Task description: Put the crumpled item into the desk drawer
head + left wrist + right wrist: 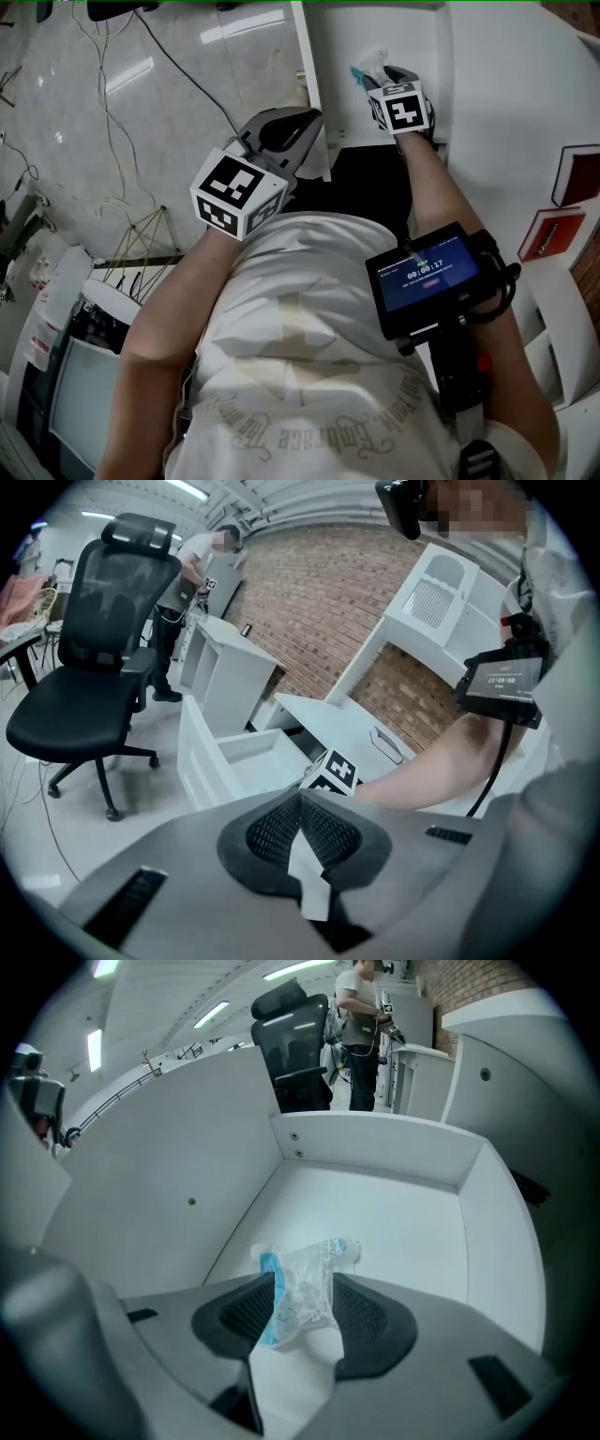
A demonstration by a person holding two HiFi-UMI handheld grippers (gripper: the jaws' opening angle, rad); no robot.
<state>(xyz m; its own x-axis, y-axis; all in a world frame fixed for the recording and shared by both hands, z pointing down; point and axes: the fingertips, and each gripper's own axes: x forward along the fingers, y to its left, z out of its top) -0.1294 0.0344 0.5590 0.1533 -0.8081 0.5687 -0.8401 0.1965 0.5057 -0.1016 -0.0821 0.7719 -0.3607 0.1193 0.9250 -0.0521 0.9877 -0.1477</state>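
Observation:
The crumpled item (305, 1293), a clear plastic wrapper with blue print, lies between the jaws of my right gripper (302, 1277) inside the open white desk drawer (394, 1208). The pads stand apart on either side of it and do not squeeze it. From the head view, the right gripper (380, 77) points steeply down into the drawer (347, 37), with the wrapper (367, 67) at its tip. My left gripper (314, 117) hovers just left of the drawer's side wall. Its pads meet at the tips in the left gripper view (300, 799), and nothing is held.
A black office chair (94, 658) stands on the floor to the left, and a person (192, 564) works at a white cabinet farther back. A small screen (427, 277) is strapped to the right forearm. Red books (577, 173) lie on the desk at right. Cables (122, 112) trail across the floor.

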